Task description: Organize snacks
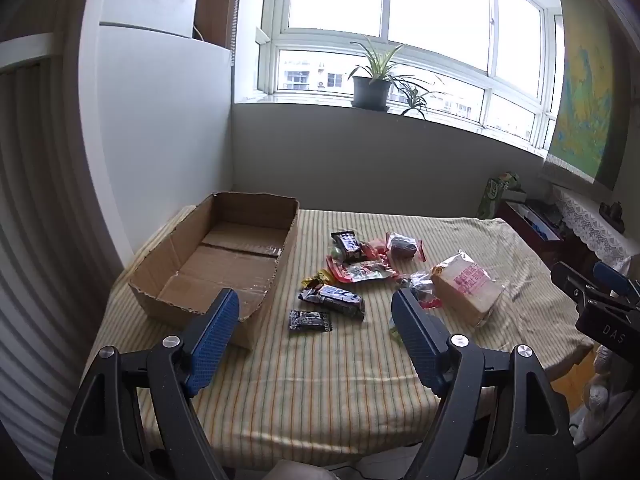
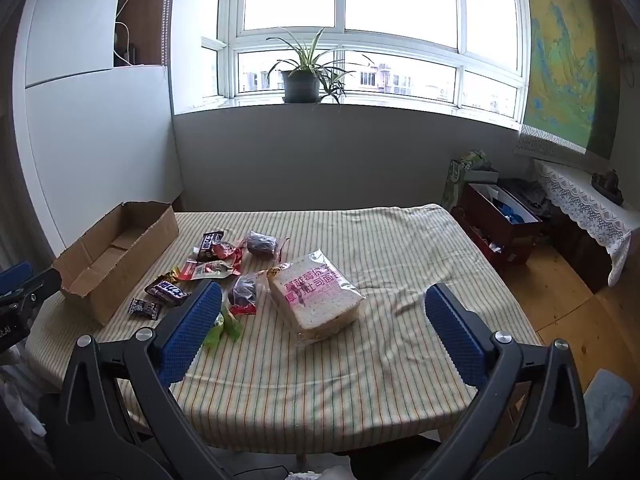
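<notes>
An open, empty cardboard box (image 1: 224, 256) (image 2: 116, 252) lies at the table's left. Several snack packets lie to its right: a dark candy bar (image 1: 332, 298) (image 2: 166, 292), a small black packet (image 1: 310, 321) (image 2: 143, 307), a red packet (image 1: 360, 270) (image 2: 208, 269), a dark round cake in clear wrap (image 1: 404, 246) (image 2: 261, 244) and a bagged loaf of sliced bread (image 1: 466, 286) (image 2: 316, 300). My left gripper (image 1: 316, 304) is open and empty above the near table. My right gripper (image 2: 322, 300) is open and empty, held back from the bread.
The table wears a striped yellow cloth (image 2: 360, 380). A green wrapper (image 2: 224, 326) lies by the right gripper's left finger. A potted plant (image 2: 302, 76) stands on the windowsill. A red crate (image 2: 500, 220) and lace-covered cabinet (image 2: 584, 204) stand at right. The right gripper shows in the left wrist view (image 1: 600, 300).
</notes>
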Tool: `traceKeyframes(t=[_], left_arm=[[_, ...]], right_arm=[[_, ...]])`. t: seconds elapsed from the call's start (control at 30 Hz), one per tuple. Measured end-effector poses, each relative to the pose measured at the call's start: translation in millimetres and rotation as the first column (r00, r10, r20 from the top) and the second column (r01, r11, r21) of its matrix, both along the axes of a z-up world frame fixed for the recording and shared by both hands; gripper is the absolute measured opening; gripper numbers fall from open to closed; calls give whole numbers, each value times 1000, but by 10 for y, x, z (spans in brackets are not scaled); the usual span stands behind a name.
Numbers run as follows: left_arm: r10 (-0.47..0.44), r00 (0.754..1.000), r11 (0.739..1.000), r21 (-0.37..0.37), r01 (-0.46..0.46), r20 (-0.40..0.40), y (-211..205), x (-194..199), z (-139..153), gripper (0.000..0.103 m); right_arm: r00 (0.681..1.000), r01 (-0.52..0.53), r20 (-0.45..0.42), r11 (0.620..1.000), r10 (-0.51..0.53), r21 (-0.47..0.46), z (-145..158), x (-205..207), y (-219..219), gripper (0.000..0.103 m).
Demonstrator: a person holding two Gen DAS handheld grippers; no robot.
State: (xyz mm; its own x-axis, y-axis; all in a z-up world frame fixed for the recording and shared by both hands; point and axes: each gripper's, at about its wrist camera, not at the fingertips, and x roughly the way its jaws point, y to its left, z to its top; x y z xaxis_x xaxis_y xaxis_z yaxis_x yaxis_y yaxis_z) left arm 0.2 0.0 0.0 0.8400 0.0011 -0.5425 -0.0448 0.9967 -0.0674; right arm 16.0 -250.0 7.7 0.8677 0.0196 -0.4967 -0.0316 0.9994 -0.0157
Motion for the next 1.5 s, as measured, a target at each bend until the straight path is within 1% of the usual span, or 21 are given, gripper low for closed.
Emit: traceKeyframes(t=[0.13,0.17,0.27,0.33,0.43,0.5,0.63,1.5], left_arm=[[-5,1000,1000,-2,5,-1,-21,19,0,79],[-1,1000,1000,-13,2,10,23,-16,-12,79],[-4,1000,1000,-12,4,11,30,-28,-11,79],[2,1000,1000,-15,-2,9,22,-21,-17,79],[3,1000,1000,-14,-3,8,26,-31,-26,79],[3,1000,1000,-16,-3,7,67,-37,33,79],[1,1000,1000,-15,-1,5,33,-6,-16,79],[-10,1000,1000,-23,10,5,-10,-14,-15,79]], right_arm=[[1000,-2,-2,1000,2,2,-9,-16,6,103],[1000,1,-3,1000,-1,1,11,10,-2,103],[1000,1,-4,1000,-1,1,59,67,-24,103],[1000,0,7,1000,0,-5,71,29,-4,103],[1000,-1,6,1000,1,-2,70,81,-12,103],[1000,2,17,1000,-2,-8,51,45,22,103],[1000,0,17,1000,0,-10,48,48,32,103],[1000,-7,16,1000,7,-10,49,35,49,103]])
